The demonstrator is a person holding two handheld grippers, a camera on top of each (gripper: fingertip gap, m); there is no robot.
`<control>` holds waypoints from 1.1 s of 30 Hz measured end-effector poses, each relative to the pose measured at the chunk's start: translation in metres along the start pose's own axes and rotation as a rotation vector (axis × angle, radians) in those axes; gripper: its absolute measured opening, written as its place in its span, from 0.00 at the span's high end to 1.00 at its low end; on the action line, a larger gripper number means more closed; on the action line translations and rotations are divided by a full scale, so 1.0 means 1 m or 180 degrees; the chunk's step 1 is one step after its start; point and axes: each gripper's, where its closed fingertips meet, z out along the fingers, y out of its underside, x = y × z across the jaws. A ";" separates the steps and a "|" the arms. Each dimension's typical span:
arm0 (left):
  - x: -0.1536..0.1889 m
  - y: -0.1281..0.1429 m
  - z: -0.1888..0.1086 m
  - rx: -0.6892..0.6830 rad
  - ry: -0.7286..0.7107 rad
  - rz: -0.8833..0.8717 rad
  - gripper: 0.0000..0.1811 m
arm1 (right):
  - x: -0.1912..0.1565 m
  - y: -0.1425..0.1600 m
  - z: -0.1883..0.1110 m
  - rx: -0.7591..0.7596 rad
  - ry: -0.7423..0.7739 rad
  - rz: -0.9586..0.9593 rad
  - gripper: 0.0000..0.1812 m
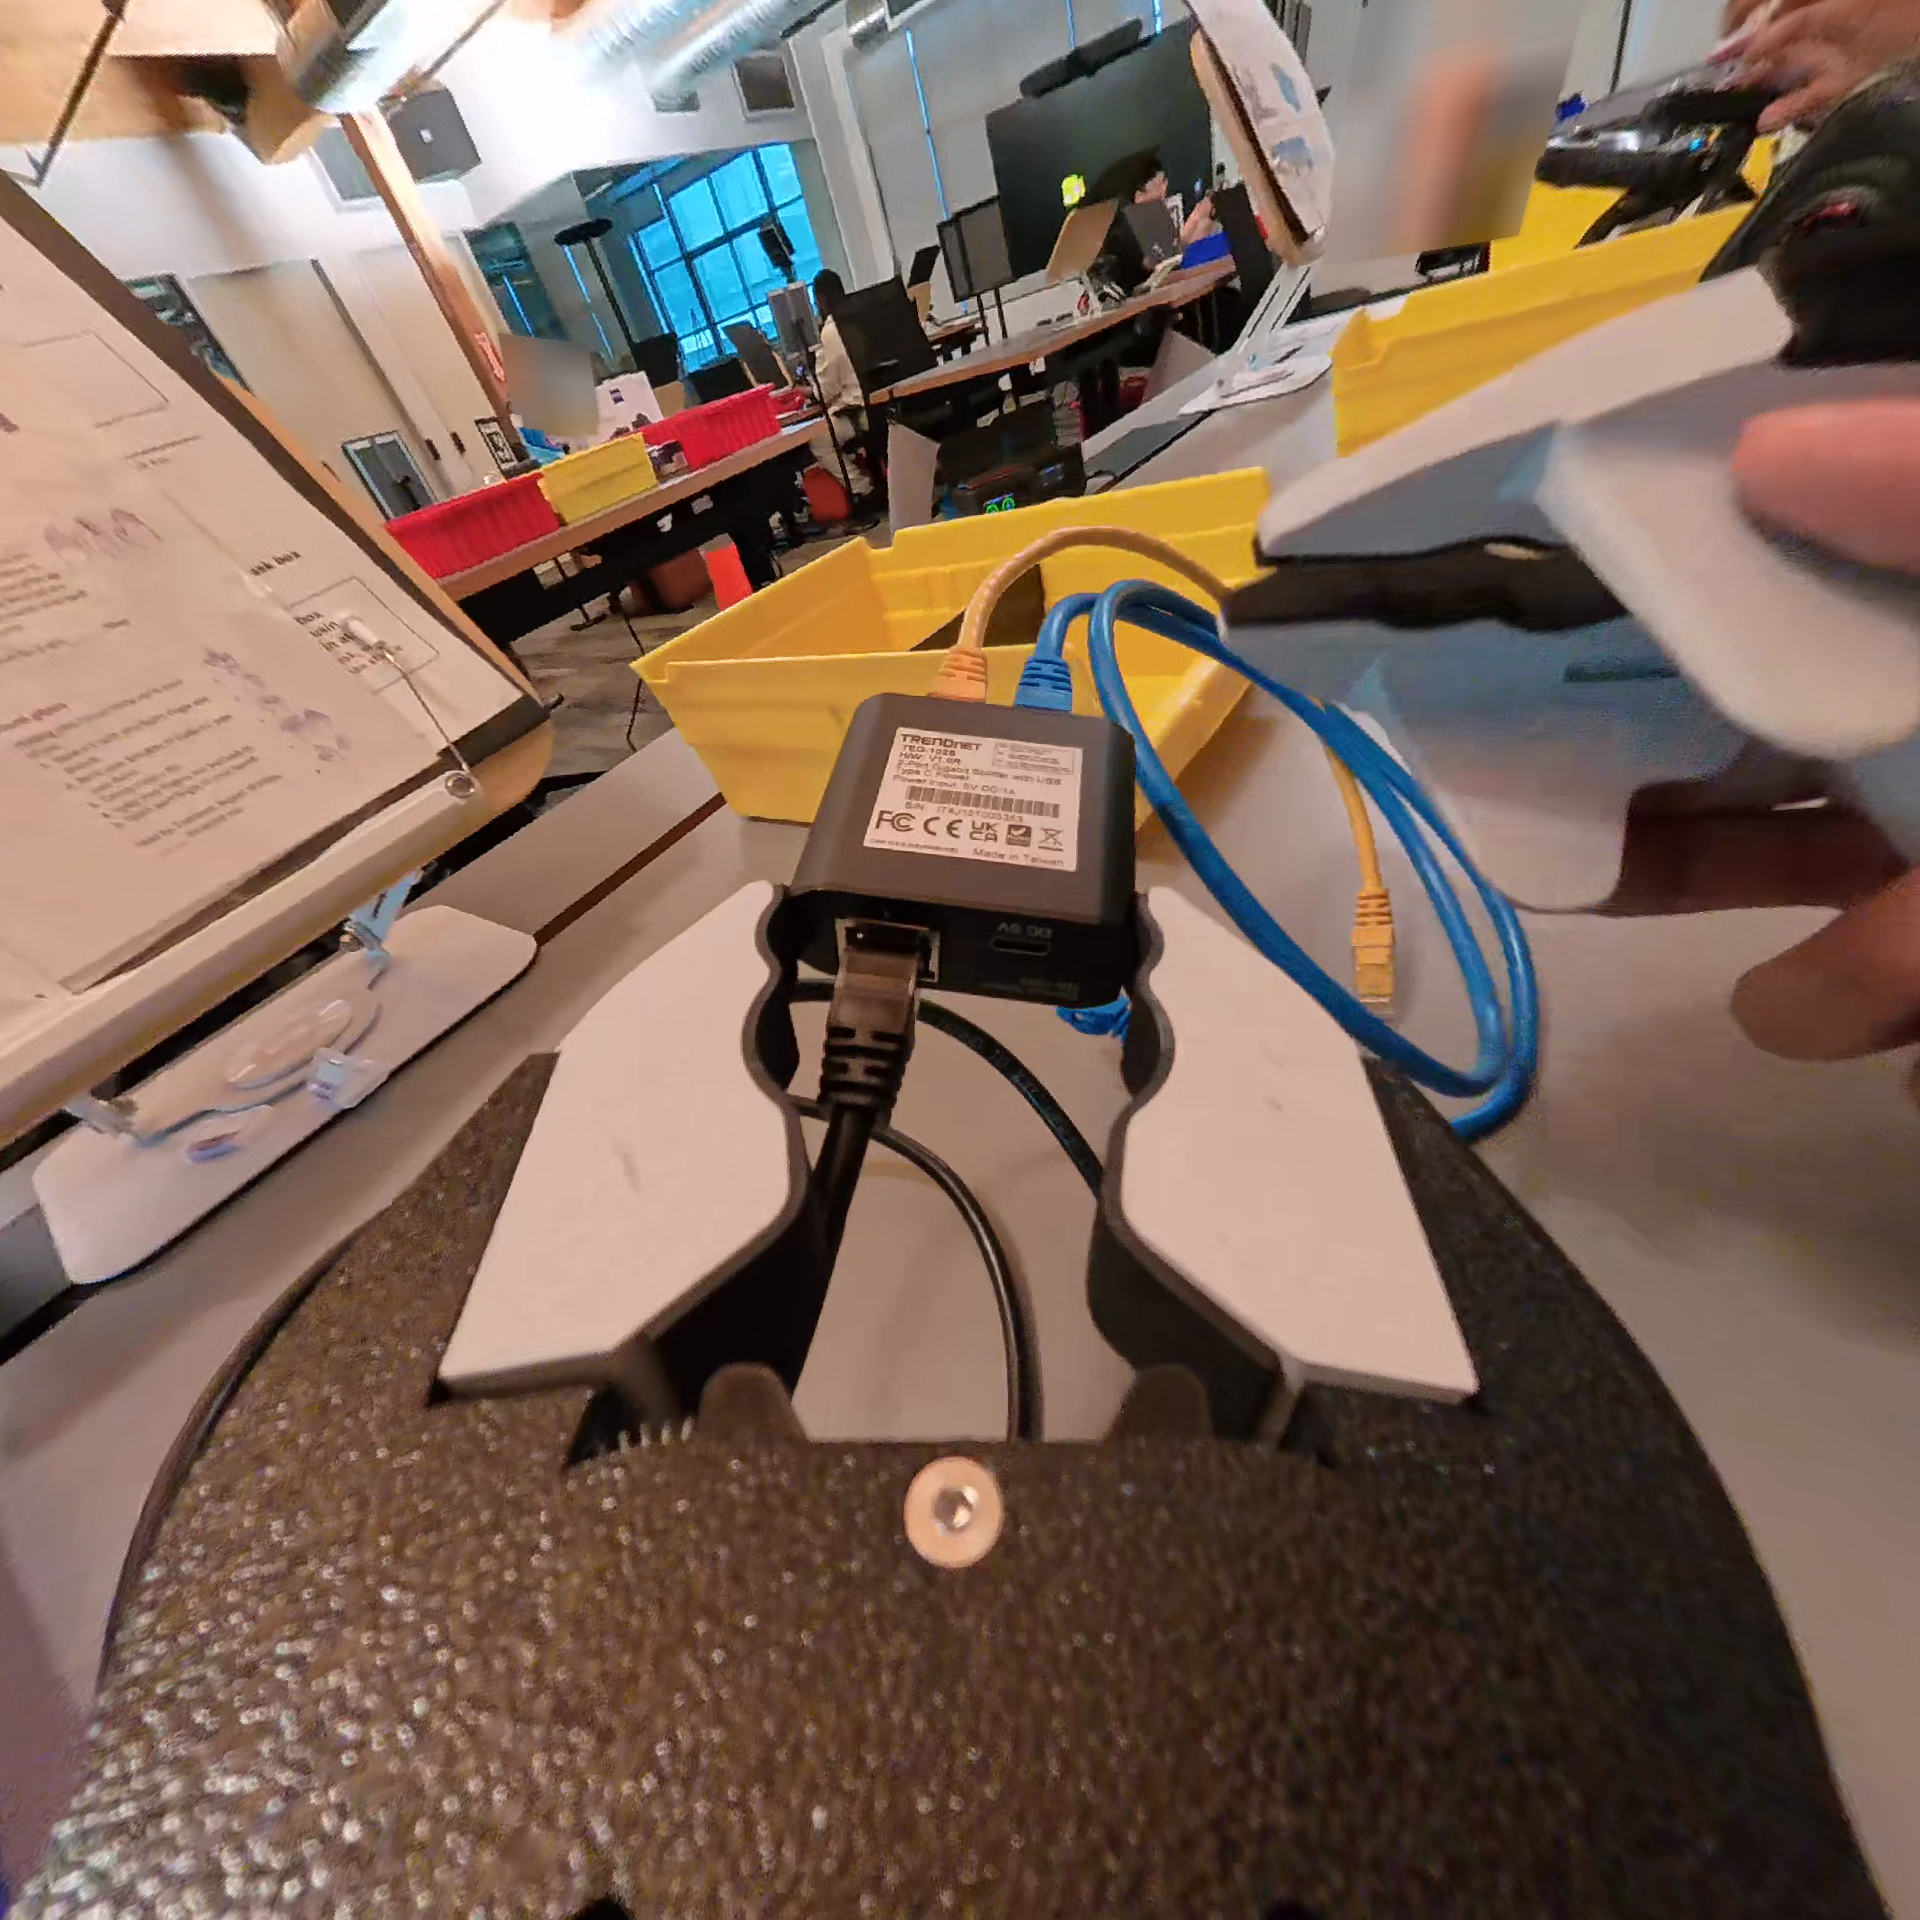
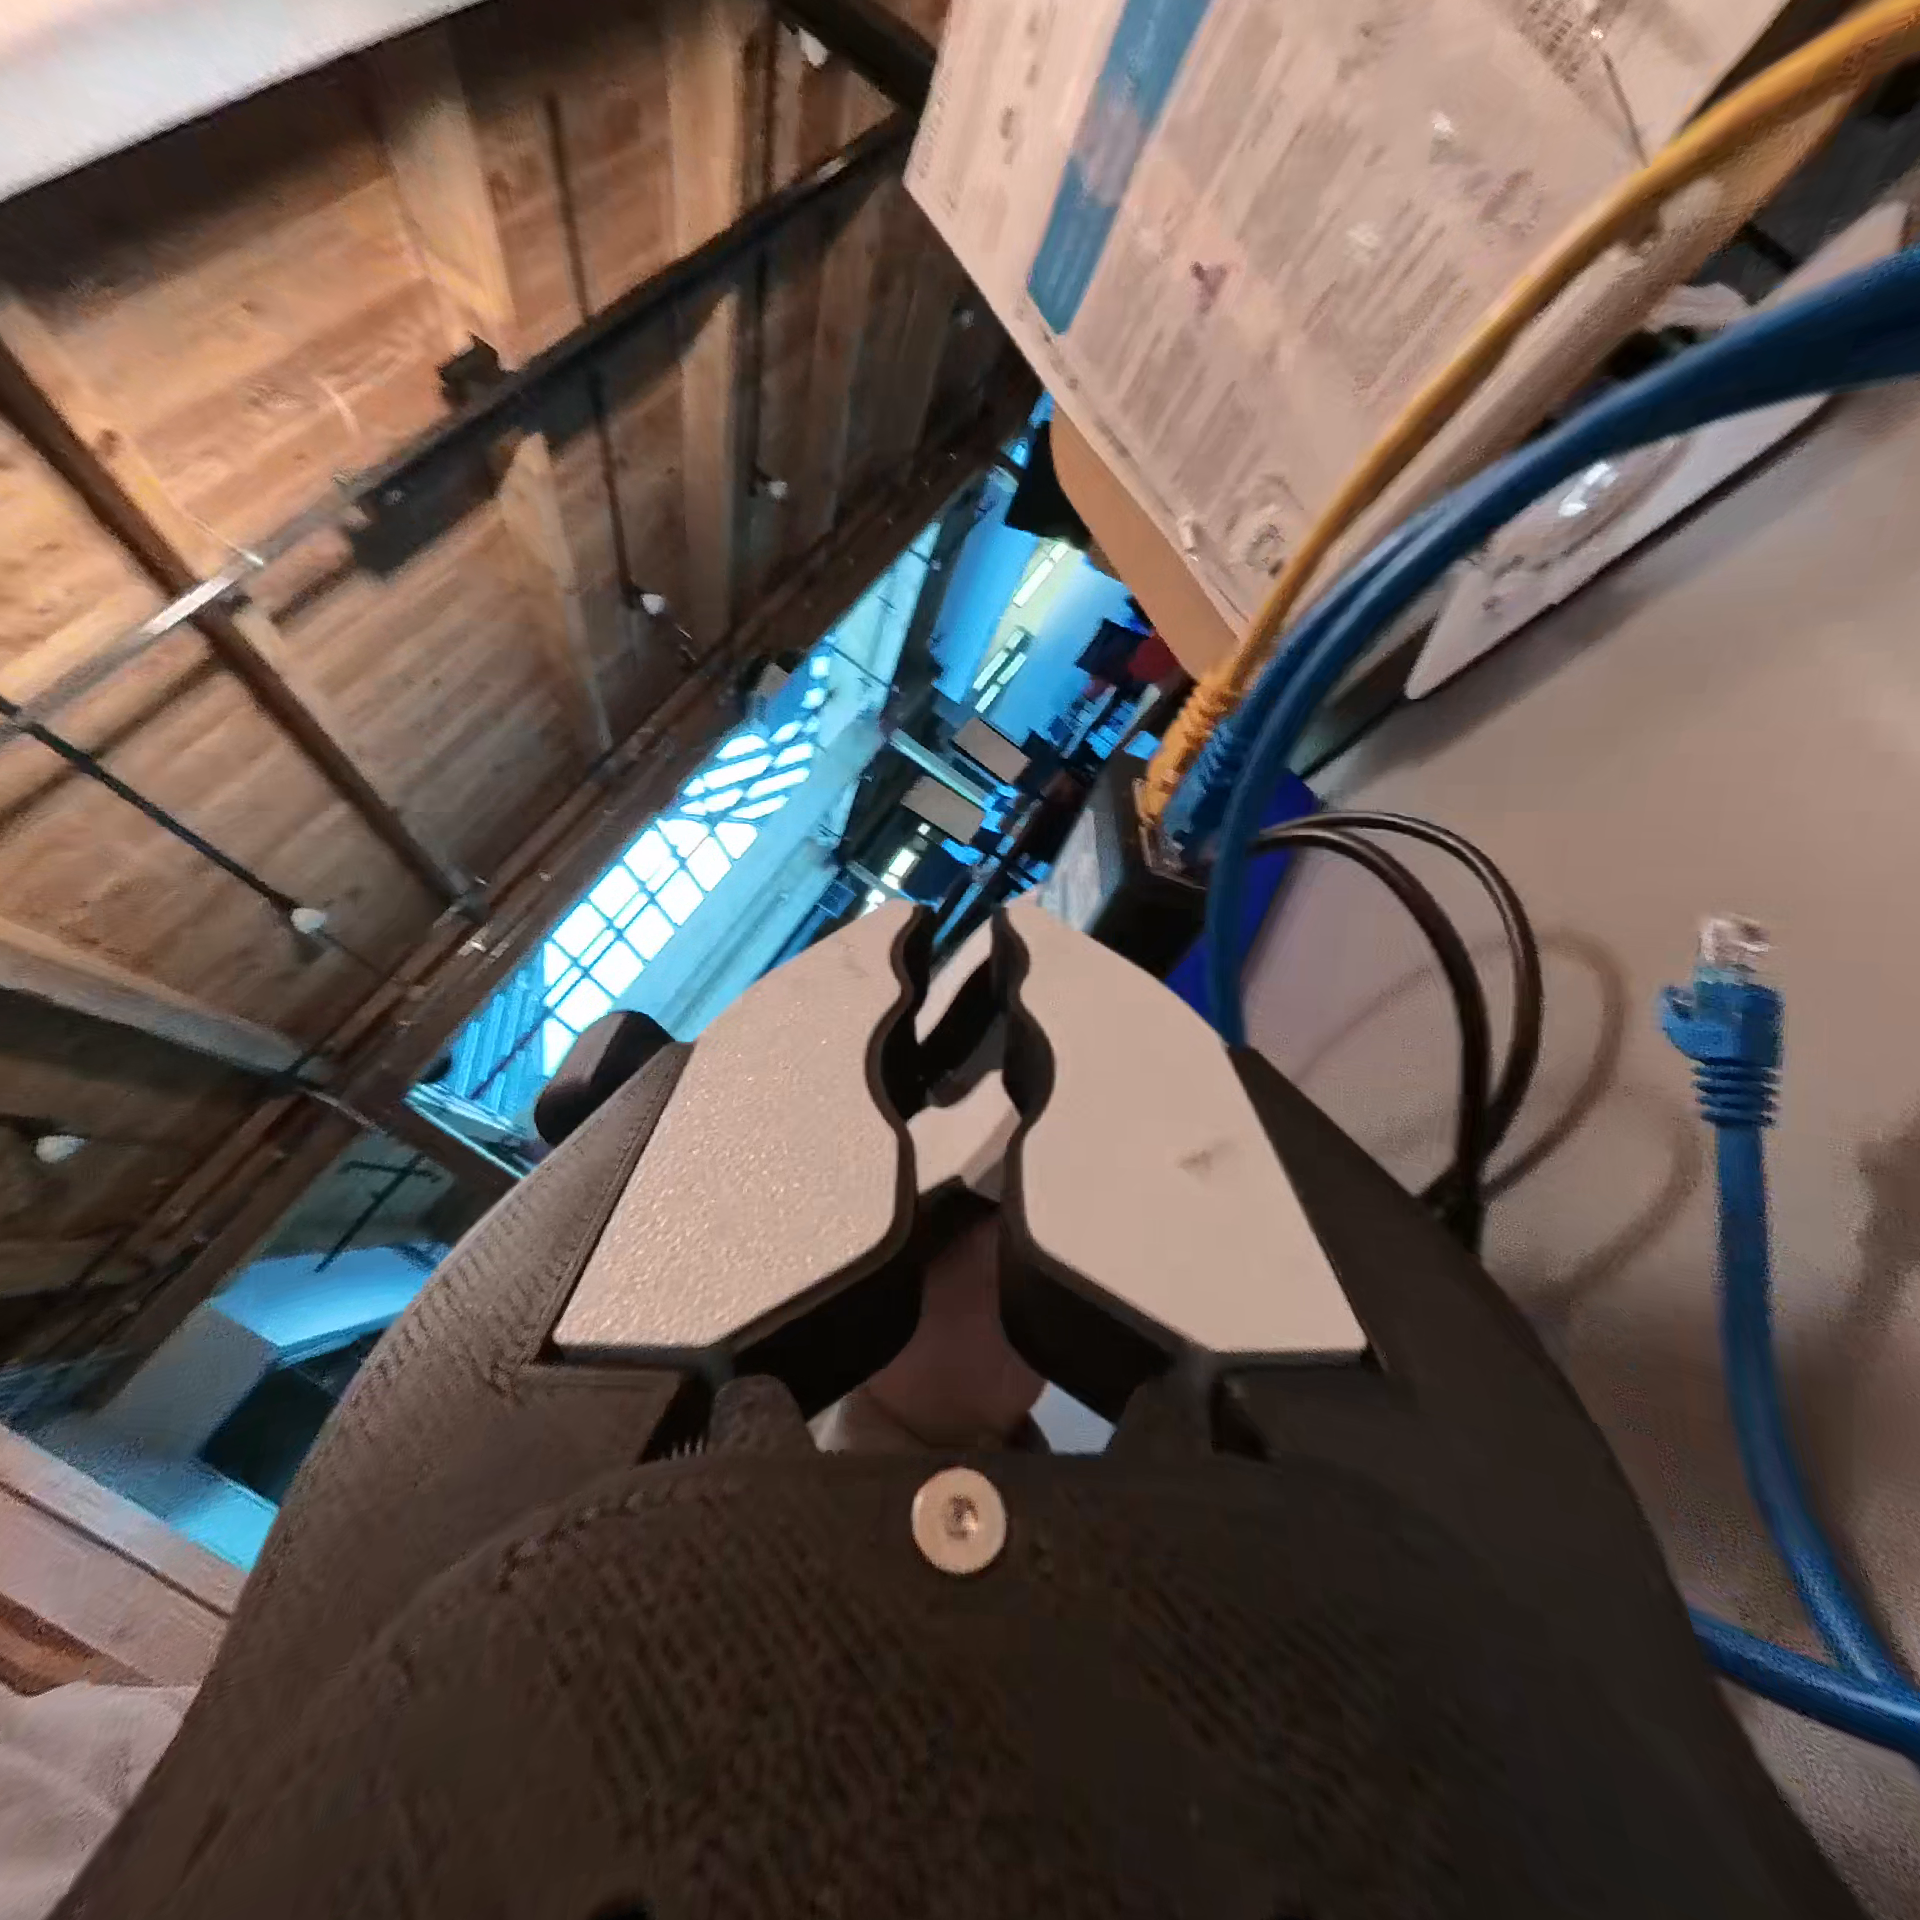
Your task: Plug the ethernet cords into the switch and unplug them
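Switch [image 1: 961,847], white printed label up, gripped by left gripper [image 1: 961,935].

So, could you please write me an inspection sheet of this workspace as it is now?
Surface: grey table, bare near the cords.
Job's things: black switch held between the left gripper's fingers, label side up.
Clutter: yellow bin behind the switch; paper sheet on a stand to the left.
Grippers: left gripper shut on the switch; right gripper nearly closed, holding nothing.
Cables: black cord plugged in at the near side; yellow cord and blue cord plugged in at the far side; their other ends lie loose.
Surroundings: office desks, red bins, wooden ceiling.
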 end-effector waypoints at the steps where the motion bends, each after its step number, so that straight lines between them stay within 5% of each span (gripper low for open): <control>1: 0.001 -0.001 -0.001 0.0003 0.0013 0.0038 0.67 | -0.001 -0.002 0.001 0.0040 -0.0018 0.0015 0.97; 14: 0.026 -0.022 -0.008 0.0052 0.0309 -0.0073 0.67 | 0.023 -0.007 -0.011 0.0127 0.0555 -0.0211 1.00; 21: 0.035 -0.019 -0.021 0.0069 0.0233 -0.0386 0.67 | 0.009 0.003 -0.016 0.0152 0.0087 0.0348 0.91; 33: 0.046 -0.012 -0.029 0.0004 0.0129 -0.0693 0.67 | 0.021 0.010 -0.024 0.0334 0.0185 0.0710 0.88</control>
